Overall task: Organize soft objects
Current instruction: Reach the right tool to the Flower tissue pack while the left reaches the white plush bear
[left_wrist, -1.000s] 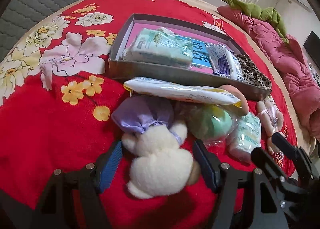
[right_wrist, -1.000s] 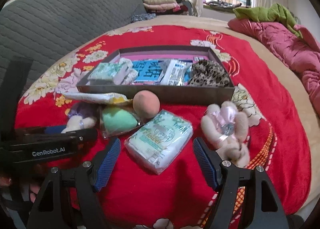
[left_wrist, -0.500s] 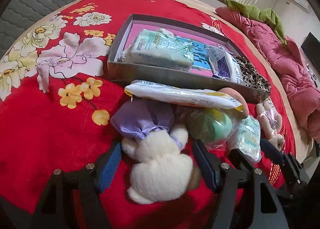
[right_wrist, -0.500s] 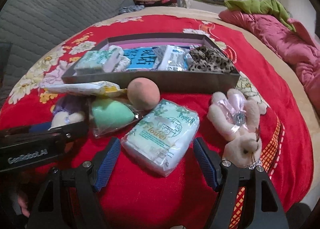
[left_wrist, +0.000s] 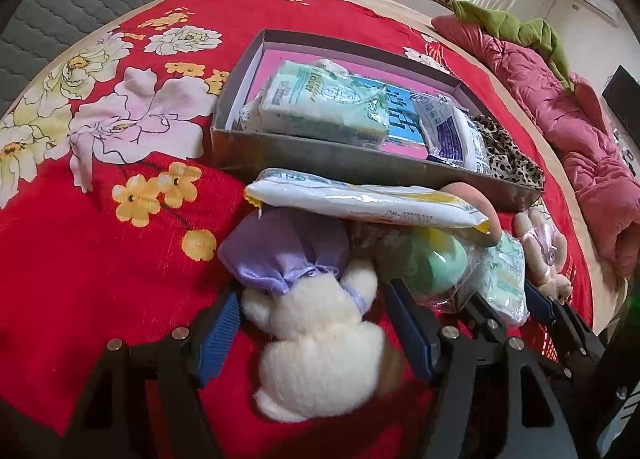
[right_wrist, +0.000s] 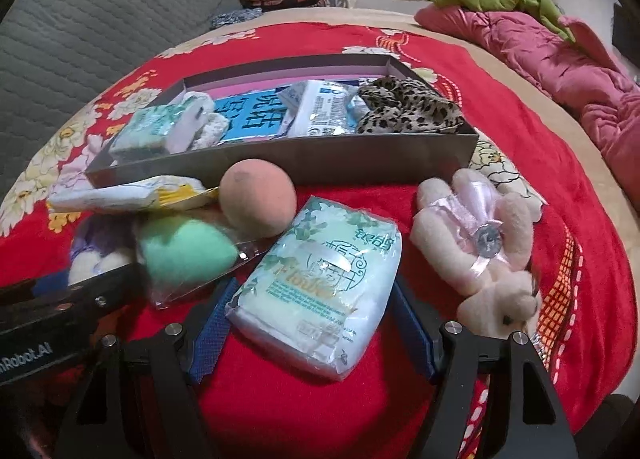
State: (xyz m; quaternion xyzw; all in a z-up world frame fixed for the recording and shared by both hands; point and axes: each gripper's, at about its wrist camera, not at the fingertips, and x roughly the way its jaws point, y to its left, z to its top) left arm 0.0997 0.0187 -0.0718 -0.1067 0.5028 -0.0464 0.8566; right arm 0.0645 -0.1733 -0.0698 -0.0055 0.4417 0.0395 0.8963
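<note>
A white plush rabbit with purple satin ears lies on the red floral bedspread between the pads of my left gripper, which stands open around it. My right gripper is open too, its blue pads on either side of a pale green tissue pack. The left wrist view shows that pack and the right gripper at the lower right. Around them lie a green sponge in a clear bag, a peach ball, a flat white-and-yellow packet and a pink plush bunny.
A shallow grey box with pink lining holds a tissue pack, blue and white packets and leopard-print fabric. A grey quilted headboard stands at the left, and a pink quilt lies along the bed's right edge.
My right gripper has come down and forward, so the tissue pack now sits deeper between its pads. The left gripper and the white rabbit have not moved.
</note>
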